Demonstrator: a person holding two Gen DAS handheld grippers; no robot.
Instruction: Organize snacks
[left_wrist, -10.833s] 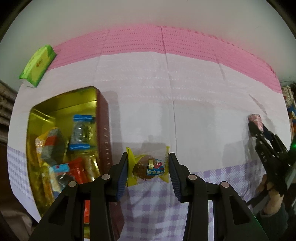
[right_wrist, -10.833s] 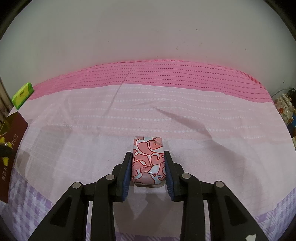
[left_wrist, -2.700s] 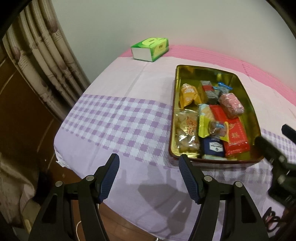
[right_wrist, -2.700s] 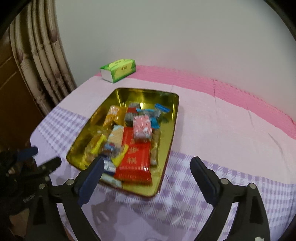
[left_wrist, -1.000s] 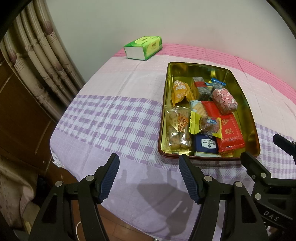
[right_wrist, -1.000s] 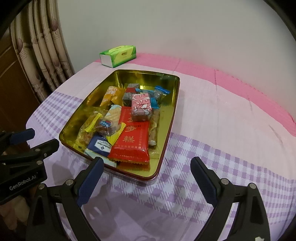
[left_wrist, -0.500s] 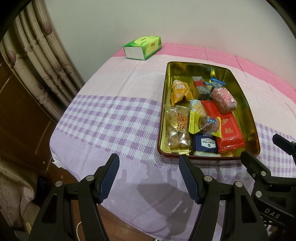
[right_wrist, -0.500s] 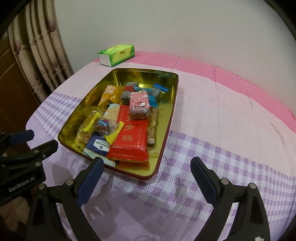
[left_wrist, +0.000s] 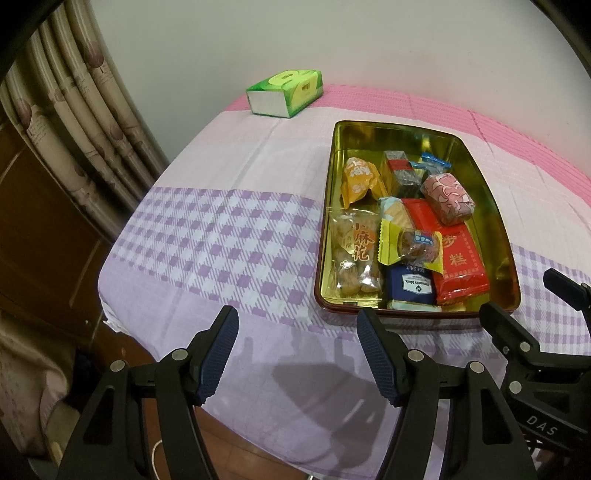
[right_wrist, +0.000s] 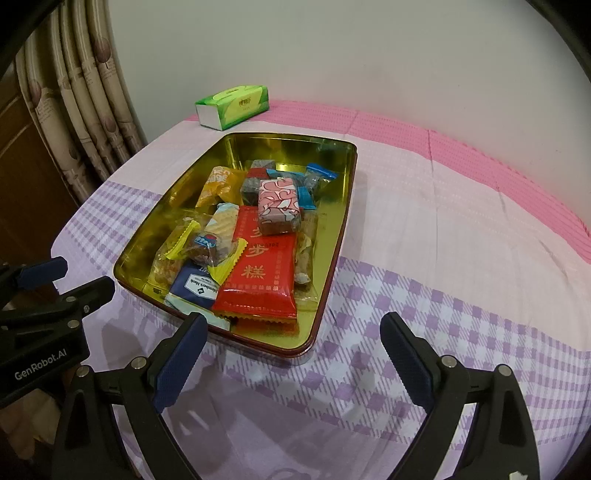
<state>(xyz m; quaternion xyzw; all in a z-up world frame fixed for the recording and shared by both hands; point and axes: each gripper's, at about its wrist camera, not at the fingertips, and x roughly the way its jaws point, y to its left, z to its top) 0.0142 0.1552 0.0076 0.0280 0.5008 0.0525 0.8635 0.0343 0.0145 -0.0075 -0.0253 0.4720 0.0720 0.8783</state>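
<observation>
Both the left tongs (left_wrist: 297, 352) and right tongs (right_wrist: 293, 354) hang released and empty off the bench's near edge, all snacks (right_wrist: 273, 205) already in the gold tin (right_wrist: 334, 236) near that edge, so a careless sweep could knock it off.

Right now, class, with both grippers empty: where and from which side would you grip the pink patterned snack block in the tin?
Grip the pink patterned block across its two long side faces, coming straight down from above. It lies on top of the pile, resting on the red packet inside the gold tin, so its sides are probably free, while the tin walls block a low sideways approach.
</observation>
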